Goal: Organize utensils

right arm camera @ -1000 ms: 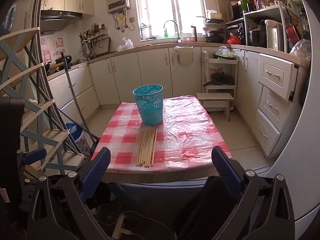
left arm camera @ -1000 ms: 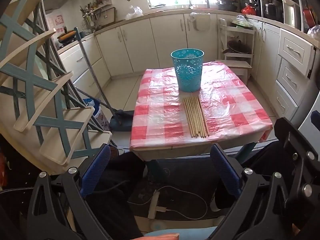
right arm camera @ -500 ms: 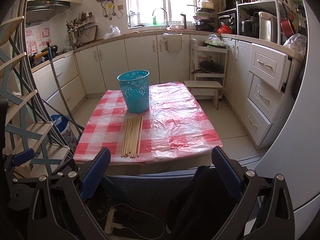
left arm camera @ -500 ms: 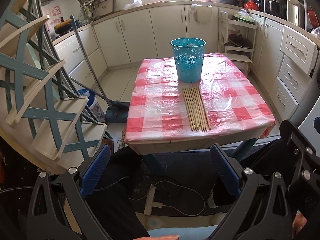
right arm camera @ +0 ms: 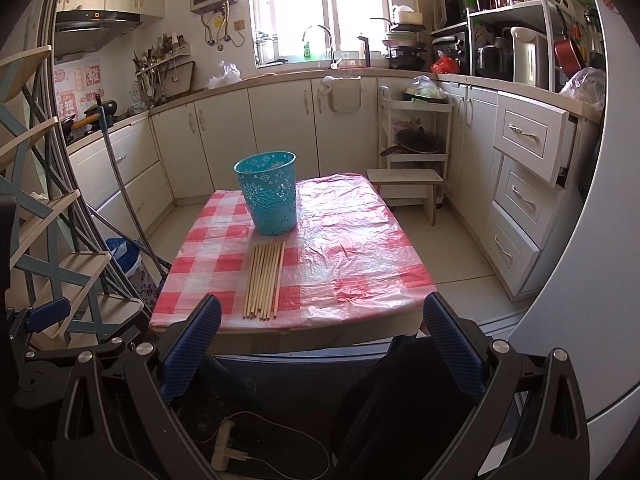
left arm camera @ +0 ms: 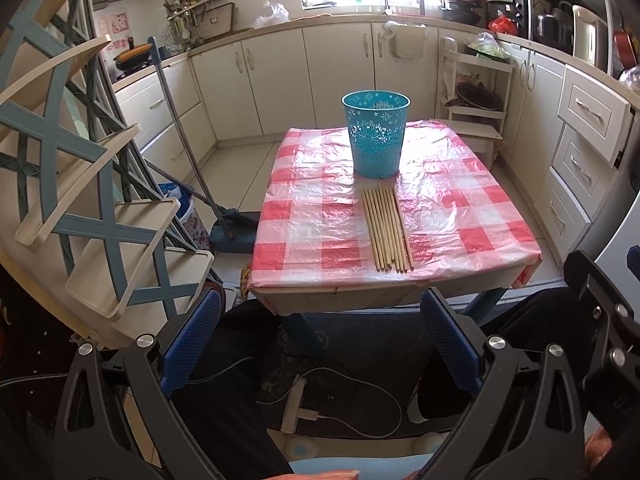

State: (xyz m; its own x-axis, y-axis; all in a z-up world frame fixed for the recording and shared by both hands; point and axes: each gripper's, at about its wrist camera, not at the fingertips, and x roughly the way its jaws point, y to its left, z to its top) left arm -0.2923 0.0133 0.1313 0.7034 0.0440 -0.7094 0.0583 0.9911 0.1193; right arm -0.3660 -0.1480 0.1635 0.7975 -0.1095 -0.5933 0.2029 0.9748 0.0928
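Behind the chopsticks (left arm camera: 387, 229), far ends against the teal basket (left arm camera: 376, 134)

Black tongs (left arm camera: 320, 336) frames, silver screws, blue ribbed pads (left arm camera: 192, 340) (both grippers alike).

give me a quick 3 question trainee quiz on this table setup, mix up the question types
1. True or false: the wooden chopsticks lie inside the teal perforated bin.
2. Multiple choice: the chopsticks' far ends point toward A) the bin, B) the mop, C) the white drawers.
3. Fill in: both the left gripper and the right gripper are ____ and short of the table's near edge.

Key:
1. False; they lie side by side on the red checked tablecloth, in front of the bin.
2. A.
3. Open, holding nothing.
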